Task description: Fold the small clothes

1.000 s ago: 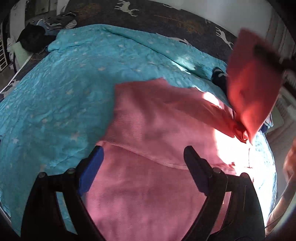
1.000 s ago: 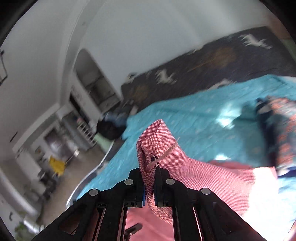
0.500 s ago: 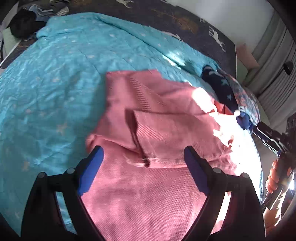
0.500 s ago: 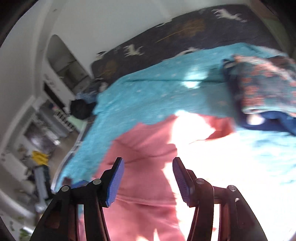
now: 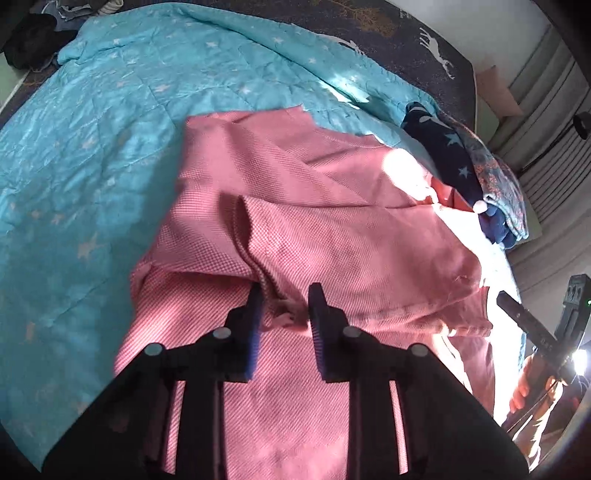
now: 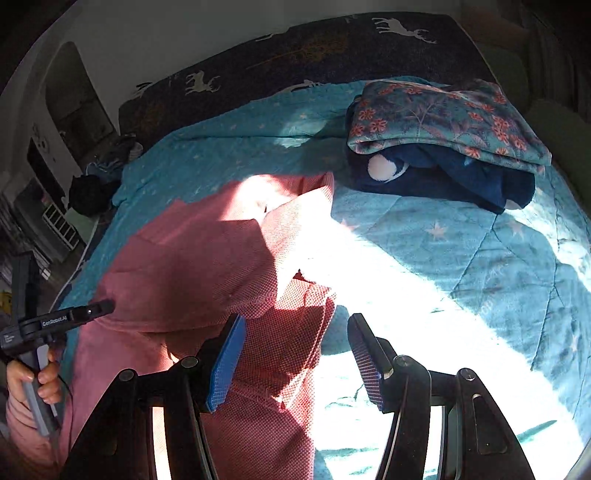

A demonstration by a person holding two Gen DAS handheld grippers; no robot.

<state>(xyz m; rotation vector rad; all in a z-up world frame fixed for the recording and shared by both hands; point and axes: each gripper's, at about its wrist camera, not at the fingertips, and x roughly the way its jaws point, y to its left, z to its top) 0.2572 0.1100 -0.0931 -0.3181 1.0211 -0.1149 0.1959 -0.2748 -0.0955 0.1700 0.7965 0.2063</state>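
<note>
Clearly, small white letters on the left gripper [image 6: 107,305] read "GenRobot.AI", as the right wrist camera shows it. A pink shirt [image 5: 332,251] with a tiny checked weave lies spread on a teal blanket [image 5: 92,155] that is quilted and dotted with pale stars. One part of the shirt is folded over the rest, and its frayed corner sits between the fingers of the left gripper [image 5: 283,299], which are narrow with a small gap; whether they pinch the cloth cannot be told. The right gripper [image 6: 295,347] has its blue ribbed pads [image 6: 227,363] spread wide over the shirt's edge and holds nothing. Beside the shirt rests a pile of clothes: a flowered cloth [image 6: 450,118] on top of a dark blue one [image 6: 436,173] with a white pompom [image 6: 380,167]. Behind the blanket is a dark cover with white deer [image 6: 399,27]. Bright sun washes out part of the bed.
</note>
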